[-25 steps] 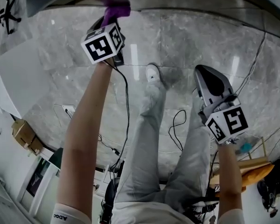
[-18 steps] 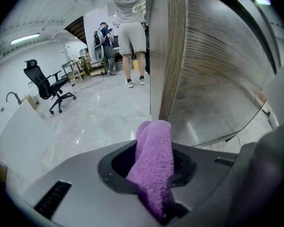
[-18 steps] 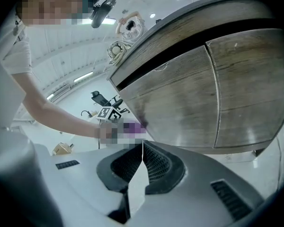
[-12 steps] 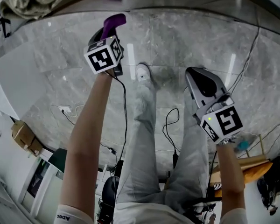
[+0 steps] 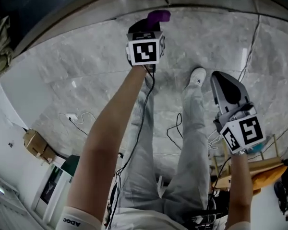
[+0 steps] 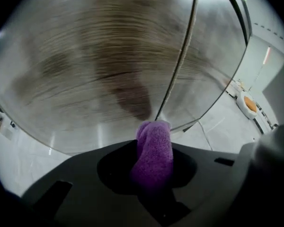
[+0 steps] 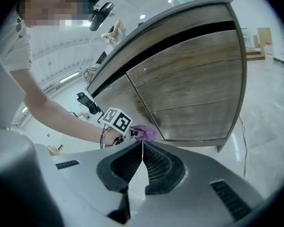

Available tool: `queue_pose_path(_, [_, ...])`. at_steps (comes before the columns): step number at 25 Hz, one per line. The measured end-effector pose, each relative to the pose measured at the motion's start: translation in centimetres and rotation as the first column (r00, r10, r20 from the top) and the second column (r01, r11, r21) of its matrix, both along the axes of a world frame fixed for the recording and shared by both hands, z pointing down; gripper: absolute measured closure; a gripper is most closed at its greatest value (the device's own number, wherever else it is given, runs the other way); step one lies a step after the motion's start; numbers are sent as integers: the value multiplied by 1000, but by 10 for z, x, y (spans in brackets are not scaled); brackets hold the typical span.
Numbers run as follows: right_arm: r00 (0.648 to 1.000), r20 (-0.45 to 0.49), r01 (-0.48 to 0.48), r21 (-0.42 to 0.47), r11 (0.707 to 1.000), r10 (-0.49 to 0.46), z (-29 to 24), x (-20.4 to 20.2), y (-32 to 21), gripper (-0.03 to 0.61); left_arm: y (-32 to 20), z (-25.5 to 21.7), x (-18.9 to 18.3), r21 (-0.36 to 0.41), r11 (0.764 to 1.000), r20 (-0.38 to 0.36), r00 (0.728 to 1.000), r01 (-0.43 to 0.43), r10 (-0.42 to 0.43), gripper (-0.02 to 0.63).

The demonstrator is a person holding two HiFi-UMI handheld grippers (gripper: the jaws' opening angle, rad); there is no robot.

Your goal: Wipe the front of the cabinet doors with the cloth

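The left gripper (image 5: 152, 24) has its jaws clamped on the purple cloth (image 6: 154, 150), whose tip sits at the bottom edge of the wooden cabinet doors (image 7: 194, 89), at 12 o'clock in the head view. The right gripper (image 7: 143, 150), jaws pressed together on nothing, hangs over the marble floor (image 5: 77, 71) at 4 o'clock

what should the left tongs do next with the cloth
Probably sweep the cloth up along the door: the left tongs hold it at the door's bottom edge, beside the seam, with most of the wood front above it.
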State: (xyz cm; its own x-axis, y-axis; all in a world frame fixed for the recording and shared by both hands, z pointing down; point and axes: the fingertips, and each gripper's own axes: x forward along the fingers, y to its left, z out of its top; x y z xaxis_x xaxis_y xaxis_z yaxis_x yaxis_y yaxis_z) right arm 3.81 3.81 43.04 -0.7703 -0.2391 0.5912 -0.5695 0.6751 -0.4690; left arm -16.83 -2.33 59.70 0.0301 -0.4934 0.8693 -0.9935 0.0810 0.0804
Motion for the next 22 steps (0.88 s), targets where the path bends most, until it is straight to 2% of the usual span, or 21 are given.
queue_pose_path(2, [999, 3, -40, -2, 999, 40, 4, 15, -5, 551, -15, 7, 16, -7, 1000, -21, 1000, 5, -6, 522])
queue_pose_path(5, [996, 4, -86, -10, 996, 86, 13, 29, -9, 551, -29, 23, 22, -36, 998, -54, 997, 58, -60, 522])
queue_pose_path(8, [993, 0, -120, -19, 993, 120, 23, 35, -7, 551, -31, 38, 8, -66, 990, -68, 989, 127, -131, 522])
queue_pose_path(11, [990, -11, -144, -25, 989, 144, 34, 31, 2, 551, -22, 44, -13, -74, 986, -68, 985, 152, -157, 522])
queue_pose_path(15, [989, -5, -150, -29, 988, 150, 40, 3, 13, 551, 1, 47, -61, -88, 978, -42, 980, 190, -194, 522])
queue_pose_path(22, [995, 41, -87, -28, 996, 88, 38, -83, 29, 551, 49, 46, -175, -129, 968, 69, 976, 215, -208, 522])
